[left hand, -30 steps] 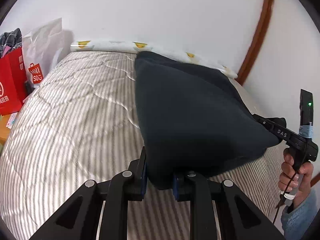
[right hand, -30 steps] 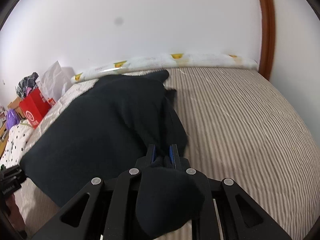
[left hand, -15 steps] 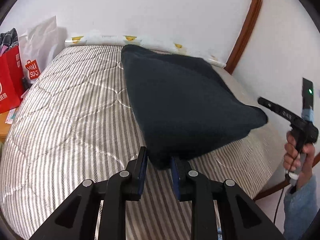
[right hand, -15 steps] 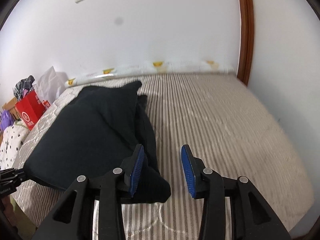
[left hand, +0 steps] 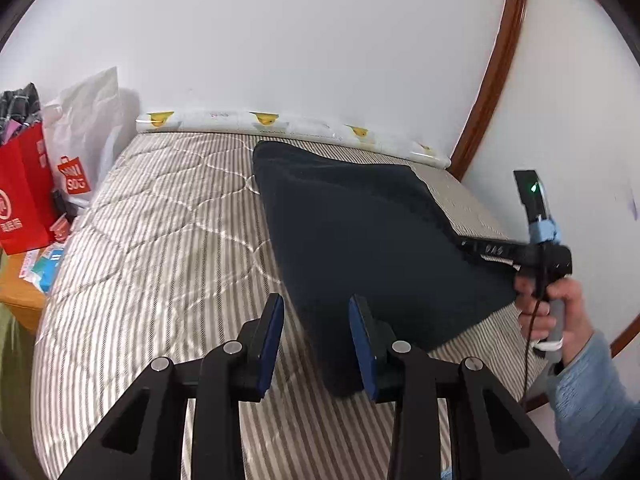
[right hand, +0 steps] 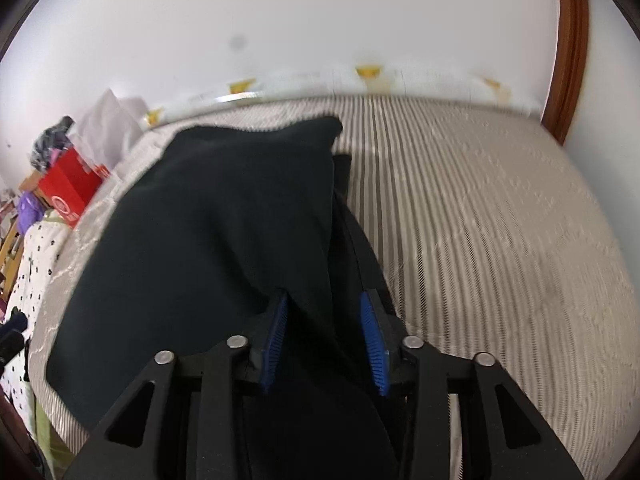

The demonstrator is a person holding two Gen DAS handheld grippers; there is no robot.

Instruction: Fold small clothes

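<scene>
A striped quilted mattress [left hand: 160, 248] fills the room's corner, and a dark garment [left hand: 360, 240] lies folded across it. Nearest the mattress's front edge, the left gripper [left hand: 316, 340] has just been opening: its 2 jaws stand apart, the garment's near corner between them, unpinched. The right gripper [right hand: 326, 344] has just been closing, narrow, with cloth bunched between its pads. Beyond, the garment reaches toward the mattress's far edge. It looks soft, limp and light; corners and folded edges seem the best hold.
</scene>
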